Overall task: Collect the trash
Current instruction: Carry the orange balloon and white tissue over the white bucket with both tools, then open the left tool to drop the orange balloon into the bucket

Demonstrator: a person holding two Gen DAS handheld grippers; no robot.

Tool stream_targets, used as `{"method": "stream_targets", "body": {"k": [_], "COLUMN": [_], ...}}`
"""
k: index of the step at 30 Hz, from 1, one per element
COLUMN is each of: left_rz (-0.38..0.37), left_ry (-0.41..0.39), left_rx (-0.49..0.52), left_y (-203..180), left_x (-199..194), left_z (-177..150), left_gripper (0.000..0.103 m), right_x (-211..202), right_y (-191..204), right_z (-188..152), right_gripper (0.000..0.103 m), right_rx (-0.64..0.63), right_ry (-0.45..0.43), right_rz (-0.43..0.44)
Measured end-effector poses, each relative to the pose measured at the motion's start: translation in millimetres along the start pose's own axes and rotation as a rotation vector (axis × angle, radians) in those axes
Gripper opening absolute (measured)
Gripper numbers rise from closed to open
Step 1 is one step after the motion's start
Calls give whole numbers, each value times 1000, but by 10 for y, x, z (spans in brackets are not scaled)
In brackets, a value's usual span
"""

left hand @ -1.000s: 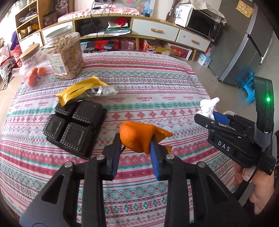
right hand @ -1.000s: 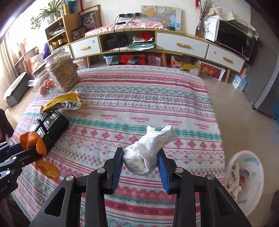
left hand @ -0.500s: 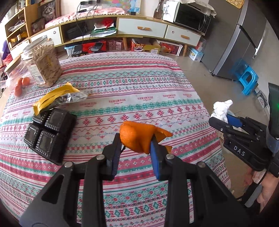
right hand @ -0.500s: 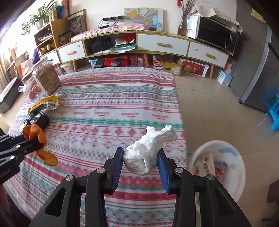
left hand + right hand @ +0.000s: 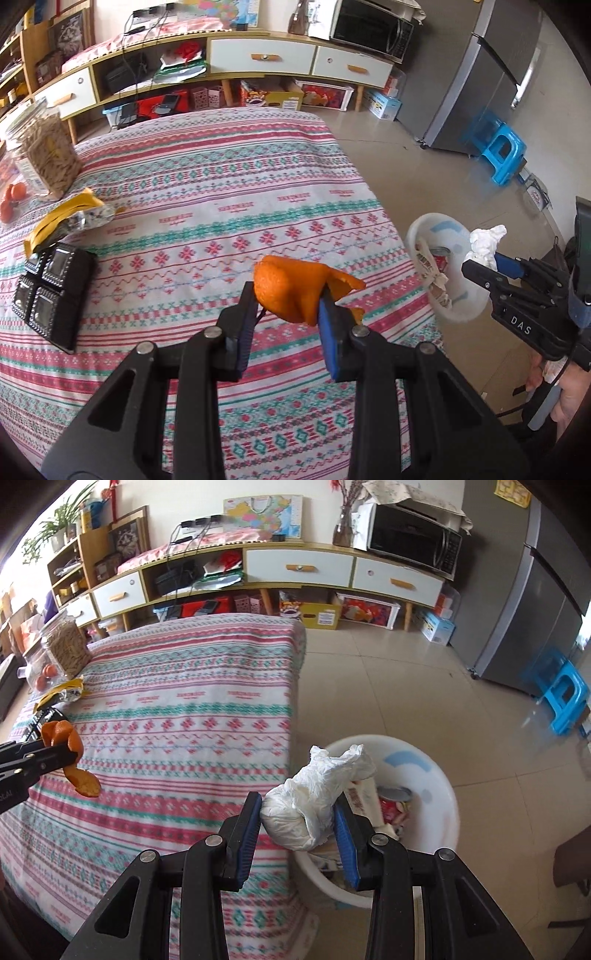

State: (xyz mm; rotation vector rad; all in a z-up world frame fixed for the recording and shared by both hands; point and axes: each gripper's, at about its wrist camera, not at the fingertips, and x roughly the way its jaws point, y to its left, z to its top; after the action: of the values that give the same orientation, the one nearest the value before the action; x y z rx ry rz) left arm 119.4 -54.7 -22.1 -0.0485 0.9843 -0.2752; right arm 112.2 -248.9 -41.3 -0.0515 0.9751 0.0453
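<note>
Right gripper clamps a crumpled tissue above the near rim of the white bin, left gripper pinches orange peel over the table beside the bin; early release risks trash landing outside it.

**Patterned counter and tiled floor**

The striped cloth-covered counter carries a seed jar, a yellow wrapper and a black tray at its left. On the floor right of it stands a white bin.
</note>
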Motion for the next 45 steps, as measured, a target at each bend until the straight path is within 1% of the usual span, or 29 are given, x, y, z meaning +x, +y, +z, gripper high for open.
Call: {"method": "stream_targets", "body": {"k": [7, 14, 22, 32, 38, 40, 42, 43, 44, 45], "left_rz": [-39, -88, -141, -193, -215, -225, -231, -228, -224, -218], "left_ry": [-2, -7, -13, -19, -31, -26, -27, -34, -40, -49], "left_rx": [50, 103, 205, 291, 325, 332, 340, 345, 349, 351], "left_y": [-343, -712, -1121, -1447, -1539, -1547, -1559, -1565, -1568, -1572], "left_x": [107, 293, 578, 813, 872, 890, 883, 865, 851, 830], "left_z": [26, 63, 60, 82, 87, 76, 64, 58, 57, 56], "left_gripper": [33, 33, 34, 34, 34, 41, 55, 60, 68, 73], "right_x": [-13, -58, -40, 32, 75, 89, 90, 93, 96, 97], "right_y": [-340, -595, -846, -1025, -1087, -1102, -1107, -1106, -1101, -1096], "right_z": [-154, -234, -325, -420, -472, -479, -491, -494, -496, -496], "right_gripper": [39, 39, 39, 39, 39, 40, 40, 40, 40, 40], "right_rx": [35, 79, 123, 156, 165, 168, 169, 169, 168, 167], "right_ry": [19, 31, 48, 74, 91, 96, 100, 101, 102, 102], "right_rz": [-29, -27, -37, -52, -65, -68, -71, -71, -71, -71]}}
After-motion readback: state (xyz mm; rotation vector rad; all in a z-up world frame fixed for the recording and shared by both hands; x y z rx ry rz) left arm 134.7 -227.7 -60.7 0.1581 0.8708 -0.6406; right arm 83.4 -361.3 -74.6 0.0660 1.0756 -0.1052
